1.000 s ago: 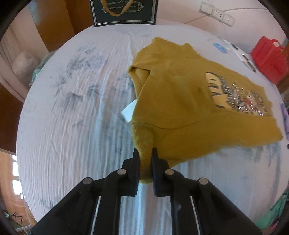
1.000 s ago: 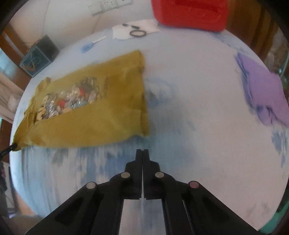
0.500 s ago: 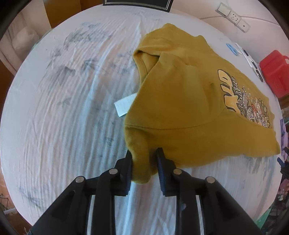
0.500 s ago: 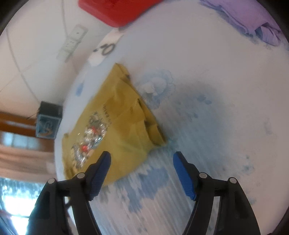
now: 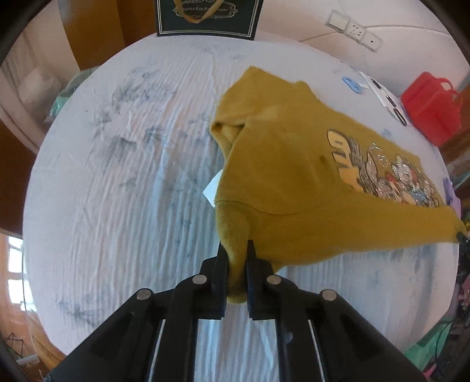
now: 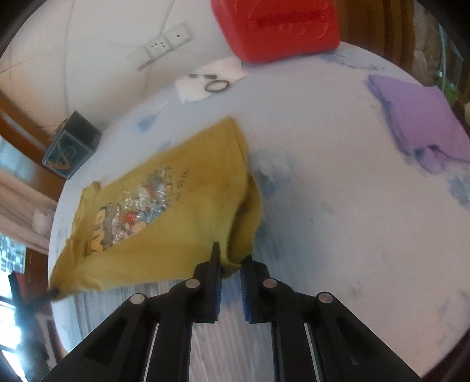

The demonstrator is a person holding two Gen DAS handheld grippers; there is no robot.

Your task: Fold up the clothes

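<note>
Mustard sweatshirt (image 5: 293, 176) stretches between left gripper (image 5: 237, 258) and right gripper (image 6: 232, 261), both clamping corners.

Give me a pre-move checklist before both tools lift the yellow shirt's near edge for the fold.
1. Left tool clamped on the yellow shirt, at its ribbed cuff: ok; its jaws have just been closing on the fabric.
2. Right tool clamped on the shirt's near corner: ok; its jaws have just been closing and the corner sits between them.
3. Near edge stretched between the two tools: ok.
4. Far half of the shirt resting on the white sheet: ok.
5. Fold path clear: ok; the purple cloth and red bag lie apart from the shirt.
6. White tag tucked inside: not ok, it pokes out at the shirt's edge.
</note>
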